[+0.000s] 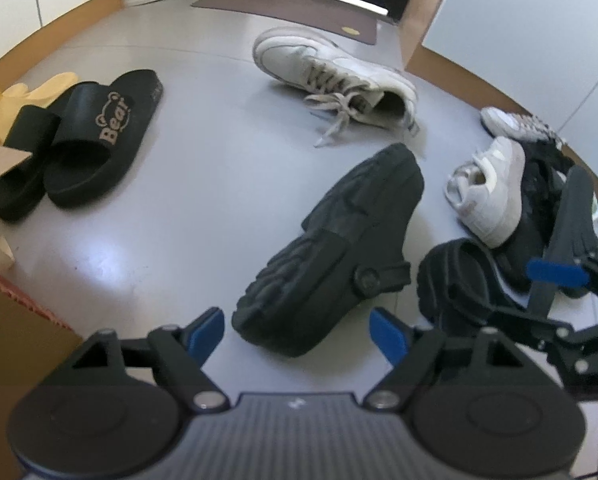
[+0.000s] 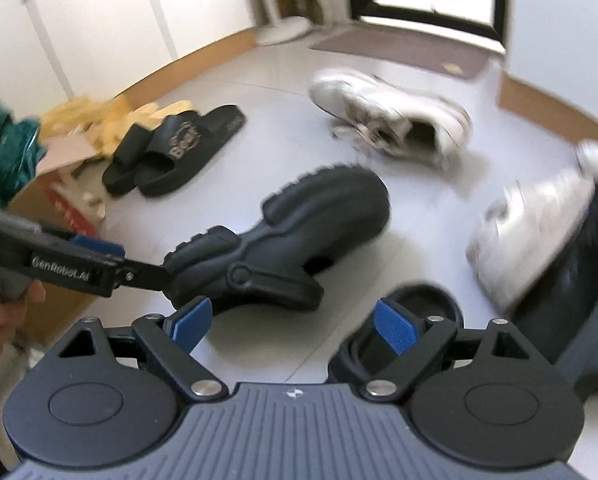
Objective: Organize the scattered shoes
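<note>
- Left hand-held gripper: black linkage arms, blue finger pads, silver pivot screws, ribbed grey body.
- Right hand-held gripper: same build.
- Side of the left unit, seen from the right wrist: white "GenRobot.AI" lettering.

- Your right gripper fills the near edge, its blue-padded jaws spread wide with only pale floor between them.
- A black clog lies on its side just beyond them, sole edge uppermost.
- Your left gripper enters from the left, its tip at the clog's heel; contact is unclear.
- Behind your right pad sits a second black clog.
- Far left, two black slides lie together beside a cardboard box.
- A white sneaker lies far centre, and a blurred white shoe at right.
</note>
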`<action>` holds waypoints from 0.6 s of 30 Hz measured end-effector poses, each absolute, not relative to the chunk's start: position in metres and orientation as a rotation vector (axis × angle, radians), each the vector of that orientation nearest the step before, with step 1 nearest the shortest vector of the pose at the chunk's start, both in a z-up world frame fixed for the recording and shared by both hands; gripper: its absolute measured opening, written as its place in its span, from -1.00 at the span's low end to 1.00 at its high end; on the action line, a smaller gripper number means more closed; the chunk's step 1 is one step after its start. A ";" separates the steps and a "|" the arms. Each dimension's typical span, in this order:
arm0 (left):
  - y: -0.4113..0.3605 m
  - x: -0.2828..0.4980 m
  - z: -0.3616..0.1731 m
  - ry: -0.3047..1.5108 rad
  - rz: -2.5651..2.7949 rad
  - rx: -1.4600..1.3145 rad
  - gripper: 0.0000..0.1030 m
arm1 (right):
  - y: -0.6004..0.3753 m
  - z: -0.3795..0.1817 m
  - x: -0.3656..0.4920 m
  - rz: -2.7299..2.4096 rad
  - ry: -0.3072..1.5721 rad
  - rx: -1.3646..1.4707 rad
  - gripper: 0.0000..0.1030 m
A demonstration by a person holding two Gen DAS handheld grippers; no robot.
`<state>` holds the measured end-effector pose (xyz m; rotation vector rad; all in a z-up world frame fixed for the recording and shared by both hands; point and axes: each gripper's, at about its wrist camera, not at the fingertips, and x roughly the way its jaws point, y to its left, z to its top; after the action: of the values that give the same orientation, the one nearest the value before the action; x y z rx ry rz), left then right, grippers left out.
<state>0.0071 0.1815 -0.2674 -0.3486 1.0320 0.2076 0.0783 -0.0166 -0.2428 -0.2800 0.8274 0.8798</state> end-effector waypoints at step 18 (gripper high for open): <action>0.208 0.007 -0.286 1.042 0.271 -0.393 0.60 | 0.048 -0.288 0.051 0.861 0.618 -0.772 0.48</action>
<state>0.0067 0.2079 -0.2860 -0.3926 1.0419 0.2714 0.0510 0.0480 -0.2879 -0.7723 0.6181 0.8613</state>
